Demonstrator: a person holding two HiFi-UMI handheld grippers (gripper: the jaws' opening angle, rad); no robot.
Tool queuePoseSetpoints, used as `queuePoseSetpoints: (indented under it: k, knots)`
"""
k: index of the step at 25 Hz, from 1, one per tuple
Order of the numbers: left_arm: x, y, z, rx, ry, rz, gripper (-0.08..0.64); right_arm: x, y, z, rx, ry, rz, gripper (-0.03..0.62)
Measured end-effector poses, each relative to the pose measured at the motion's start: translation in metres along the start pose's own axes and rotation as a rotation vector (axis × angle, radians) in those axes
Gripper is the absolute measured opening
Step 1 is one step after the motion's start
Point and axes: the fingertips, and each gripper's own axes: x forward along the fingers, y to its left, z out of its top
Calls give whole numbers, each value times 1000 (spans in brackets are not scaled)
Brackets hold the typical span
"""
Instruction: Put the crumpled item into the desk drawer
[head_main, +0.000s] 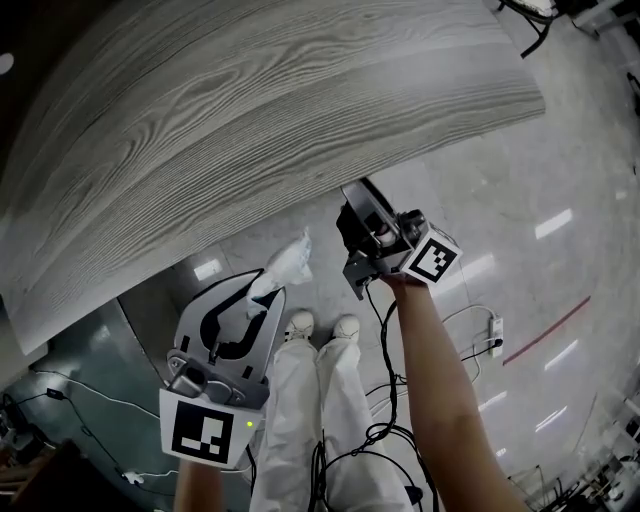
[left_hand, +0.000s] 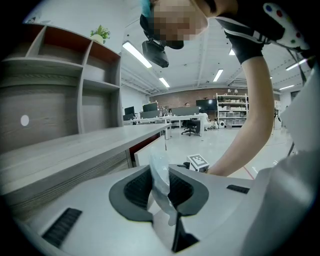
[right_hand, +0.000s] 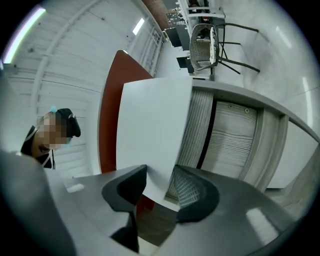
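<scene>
The crumpled item (head_main: 287, 261), a pale, translucent wad, sticks up from my left gripper (head_main: 262, 293), which is shut on it below the desk's front edge. In the left gripper view the crumpled item (left_hand: 160, 181) is pinched between the dark pads of the left gripper (left_hand: 160, 192). My right gripper (head_main: 362, 213) is just under the edge of the grey wood-grain desk (head_main: 250, 110). In its own view the right gripper (right_hand: 160, 187) stands open, with the corner of the white drawer front (right_hand: 152, 130) between the jaws. The drawer's inside is hidden.
The person's white trouser legs and shoes (head_main: 320, 335) stand between the grippers. Cables (head_main: 395, 430) and a power strip (head_main: 495, 335) lie on the glossy floor. Wall shelves (left_hand: 65, 65) rise behind the desk. A red-brown panel (right_hand: 111, 115) flanks the drawer; a mesh chair (right_hand: 206, 45) stands beyond.
</scene>
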Motion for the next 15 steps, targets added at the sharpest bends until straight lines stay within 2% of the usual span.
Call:
queuePoseSetpoints:
  k: [7, 15]
  knots:
    - [0, 0, 3, 1, 1, 6, 59, -10, 9, 2, 3, 3, 45, 119]
    - [-1, 1, 6, -8, -8, 18, 58, -42, 22, -5, 21, 57, 76, 107]
